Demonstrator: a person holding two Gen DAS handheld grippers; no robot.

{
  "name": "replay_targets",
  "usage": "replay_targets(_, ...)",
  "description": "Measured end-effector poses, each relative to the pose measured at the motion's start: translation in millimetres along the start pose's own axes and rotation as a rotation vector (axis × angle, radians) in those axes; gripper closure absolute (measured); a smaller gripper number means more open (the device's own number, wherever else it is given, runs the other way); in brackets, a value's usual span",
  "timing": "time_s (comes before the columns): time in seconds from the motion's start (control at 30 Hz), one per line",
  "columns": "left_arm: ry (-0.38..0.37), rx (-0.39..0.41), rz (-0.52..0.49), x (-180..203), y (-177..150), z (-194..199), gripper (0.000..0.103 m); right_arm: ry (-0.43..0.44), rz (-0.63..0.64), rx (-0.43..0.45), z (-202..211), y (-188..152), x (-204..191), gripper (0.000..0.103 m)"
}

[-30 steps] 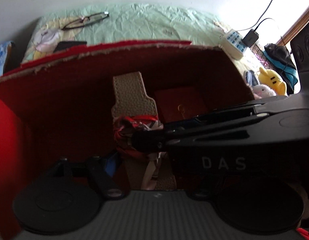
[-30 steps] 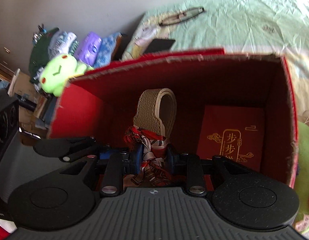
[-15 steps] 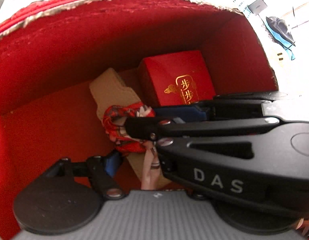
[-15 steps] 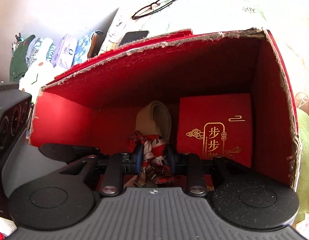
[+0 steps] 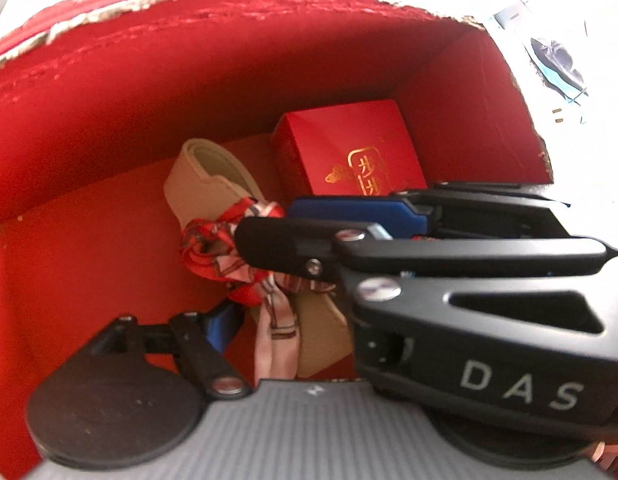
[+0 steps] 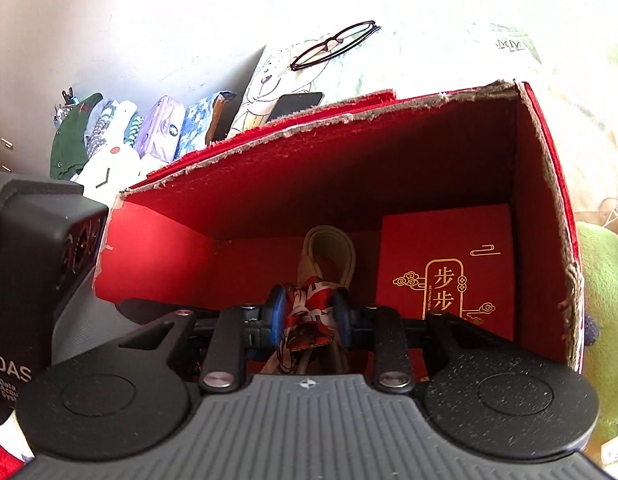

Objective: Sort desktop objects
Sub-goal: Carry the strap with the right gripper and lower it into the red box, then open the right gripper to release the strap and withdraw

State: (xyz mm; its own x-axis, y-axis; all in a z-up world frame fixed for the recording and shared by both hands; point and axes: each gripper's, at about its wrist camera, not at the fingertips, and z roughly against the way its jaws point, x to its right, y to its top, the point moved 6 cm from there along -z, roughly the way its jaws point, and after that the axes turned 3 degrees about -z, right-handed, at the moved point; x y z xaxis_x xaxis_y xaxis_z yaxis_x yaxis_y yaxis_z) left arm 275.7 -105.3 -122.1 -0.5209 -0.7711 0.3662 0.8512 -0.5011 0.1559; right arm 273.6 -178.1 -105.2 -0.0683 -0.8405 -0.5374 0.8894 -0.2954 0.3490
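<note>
A beige strap (image 5: 205, 184) with a red patterned scarf (image 5: 213, 256) tied round it lies inside the big red box (image 5: 189, 80), left of a small red box with gold characters (image 5: 349, 152). My right gripper (image 6: 309, 312) is shut on the scarf (image 6: 309, 308) and strap (image 6: 329, 248), low in the red box (image 6: 349, 184) beside the small red box (image 6: 445, 264). In the left wrist view the right gripper (image 5: 267, 220) reaches in from the right. My left gripper (image 5: 313, 320) hovers over the strap's near end, jaws opening; one pad (image 5: 221, 328) shows clear of the strap, the other is hidden.
Behind the box, glasses (image 6: 333, 44) and a dark phone (image 6: 297, 104) lie on a pale green cloth (image 6: 429, 48). Patterned pouches (image 6: 149, 132) stand in a row at the left. A green plush toy (image 6: 601, 280) presses against the box's right wall. The left gripper's housing (image 6: 33, 248) fills the left edge.
Both views have tipped further down into the box, most of all the left one. The right gripper keeps its grip on the scarf and strap, now lower in the box.
</note>
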Motion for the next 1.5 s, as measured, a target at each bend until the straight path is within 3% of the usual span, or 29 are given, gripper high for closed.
replay_targets(0.2, 0.017, 0.041, 0.006, -1.2, -4.7, 10.1, 0.026, -0.040, -0.019, -0.042, -1.2, 3.3, 1.0, 0.073)
replay_targets(0.3, 0.015, 0.108, -0.001, -2.1, -7.5, 24.4, 0.016, -0.011, -0.046, -0.045, 9.1, -1.0, 2.8, 0.080)
replay_targets(0.4, 0.027, 0.140, -0.013, -2.5, -13.7, 34.2, 0.014, 0.014, -0.066, -0.050, 14.6, -6.2, 4.7, 0.082)
replay_targets(0.63, 0.010, 0.131, -0.038, 0.2, -24.3, 34.4, 0.014, 0.007, -0.059, 0.039, 19.8, -9.4, 2.9, 0.081)
replay_targets(0.67, 0.002, 0.116, -0.028, 0.0, -6.3, 32.5, 0.014, 0.013, -0.071, 0.051, 22.5, -8.4, 4.0, 0.081)
replay_targets(0.77, -0.035, 0.092, 0.005, -2.5, 2.3, 28.1, 0.014, 0.027, -0.093, 0.096, 35.1, -6.1, 7.0, 0.080)
replay_targets(1.03, -0.063, 0.160, 0.019, -1.9, 2.0, 38.0, 0.013, 0.034, -0.089, 0.183, 61.3, -12.2, 11.2, 0.080)
replay_targets(1.13, -0.019, 0.242, 0.031, -4.1, -0.4, 50.1, 0.013, 0.013, -0.076, 0.232, 69.3, -15.8, 10.5, 0.078)
replay_targets(1.2, 0.059, 0.314, 0.041, -4.2, -4.0, 61.1, 0.013, 0.000, -0.067, 0.268, 77.6, -17.8, 11.8, 0.072)
replay_targets(1.27, 0.132, 0.366, 0.067, -3.7, -9.6, 71.9, 0.013, -0.009, -0.056, 0.308, 86.3, -19.3, 12.3, 0.072)
replay_targets(1.37, 0.171, 0.436, 0.095, 2.8, -23.2, 89.3, 0.013, -0.016, -0.024, 0.371, 99.2, -25.9, 11.3, 0.072)
replay_targets(1.5, 0.286, 0.531, 0.102, 7.7, -45.0, 113.8, 0.013, 0.010, 0.005, 0.416, 112.7, -38.6, 6.9, 0.074)
